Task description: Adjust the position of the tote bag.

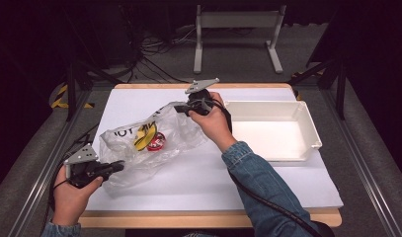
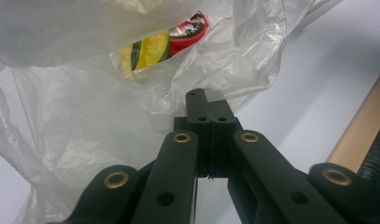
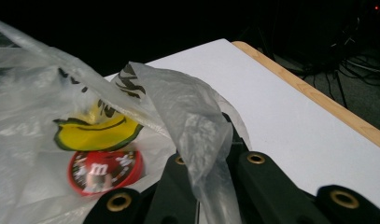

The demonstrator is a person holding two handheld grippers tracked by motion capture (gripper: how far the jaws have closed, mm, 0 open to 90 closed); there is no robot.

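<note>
Both are clamping the clear plastic bag [image 1: 139, 148] holding a red tin [image 1: 156, 141]: the left hand-held gripper [image 1: 118, 167] at its near end, the right hand-held gripper [image 1: 181, 109] at its far edge.

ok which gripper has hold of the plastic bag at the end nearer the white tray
The right gripper, pinching the clear plastic bag beside the white plastic tray; the left gripper grips the opposite, near end.

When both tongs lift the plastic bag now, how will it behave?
Probably floppy: the plastic bag is thin and crumpled, draping over the right tongs. The red round tin inside may slide or roll toward the lowest point. The film looks slippery, so it might slip out.
</note>
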